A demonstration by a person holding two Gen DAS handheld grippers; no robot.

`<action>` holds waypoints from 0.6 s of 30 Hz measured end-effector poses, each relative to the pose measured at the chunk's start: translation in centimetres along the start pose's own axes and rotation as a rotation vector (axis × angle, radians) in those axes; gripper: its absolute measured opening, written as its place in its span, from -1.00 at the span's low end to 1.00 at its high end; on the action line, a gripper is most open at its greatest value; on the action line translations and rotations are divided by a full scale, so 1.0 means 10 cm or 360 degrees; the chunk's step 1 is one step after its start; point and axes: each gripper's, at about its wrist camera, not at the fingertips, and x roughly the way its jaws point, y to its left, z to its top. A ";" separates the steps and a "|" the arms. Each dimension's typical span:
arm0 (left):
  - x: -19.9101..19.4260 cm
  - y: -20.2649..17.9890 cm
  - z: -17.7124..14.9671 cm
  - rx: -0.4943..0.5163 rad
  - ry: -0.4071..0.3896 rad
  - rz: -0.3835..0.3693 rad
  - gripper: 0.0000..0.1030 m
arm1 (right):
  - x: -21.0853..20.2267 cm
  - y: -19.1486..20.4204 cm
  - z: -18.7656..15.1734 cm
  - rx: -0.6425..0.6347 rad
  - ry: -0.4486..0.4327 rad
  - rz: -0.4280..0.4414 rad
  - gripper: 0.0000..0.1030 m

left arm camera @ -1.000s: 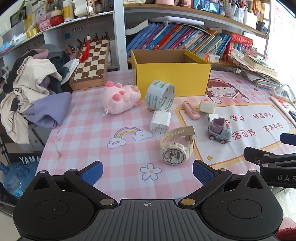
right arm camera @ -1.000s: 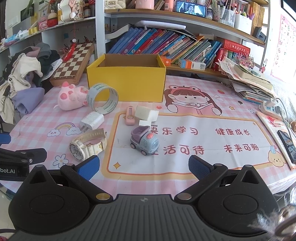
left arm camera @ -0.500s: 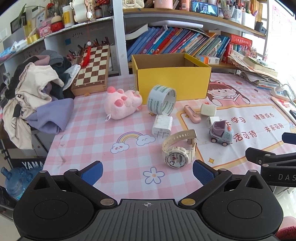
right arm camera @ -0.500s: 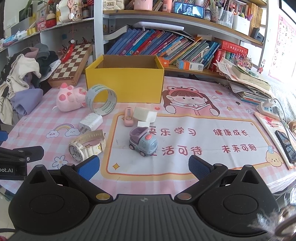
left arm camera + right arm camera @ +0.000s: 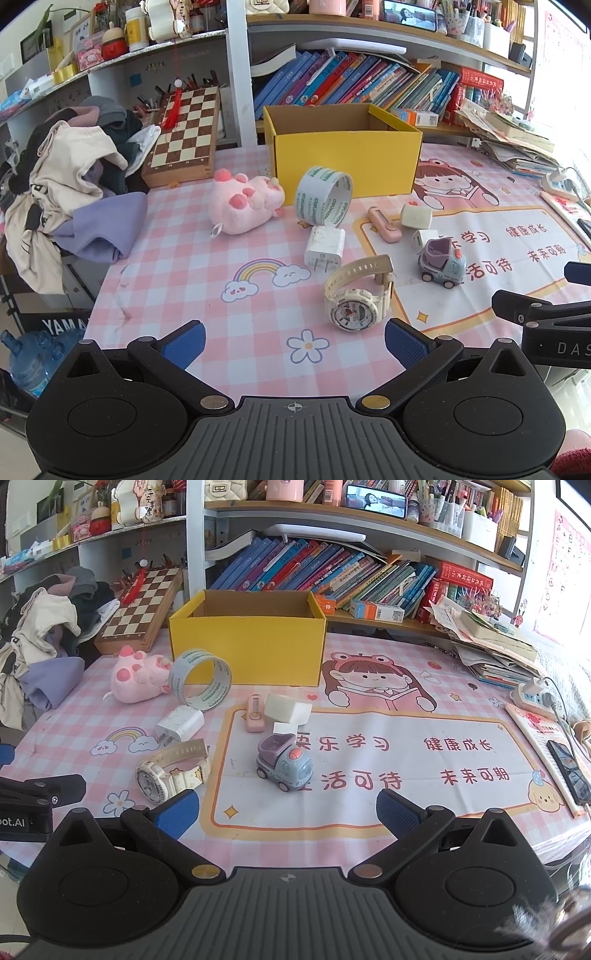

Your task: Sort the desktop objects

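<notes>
Left gripper: held wide open, nothing gripped.
Right gripper: held wide open, nothing gripped.
Watch: seen near the yellow box, in front.
Toy truck: seen in front of the yellow box.

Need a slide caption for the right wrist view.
Open right gripper faces toy truck, watch and empty yellow box.

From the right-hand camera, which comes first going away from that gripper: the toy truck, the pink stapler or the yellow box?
1. Toy truck, just ahead of the right gripper, slightly left.
2. Pink stapler, farther back, left of centre.
3. Yellow box, farthest, at the back.
</notes>
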 end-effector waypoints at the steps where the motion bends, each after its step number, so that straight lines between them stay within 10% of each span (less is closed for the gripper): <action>1: 0.00 0.00 0.00 0.0002 0.0002 0.0000 1.00 | 0.00 0.00 0.00 -0.0001 0.0000 0.0001 1.00; 18: 0.02 -0.01 -0.01 0.0014 0.0025 -0.0017 1.00 | -0.01 0.03 0.02 -0.0010 0.0011 0.0001 1.00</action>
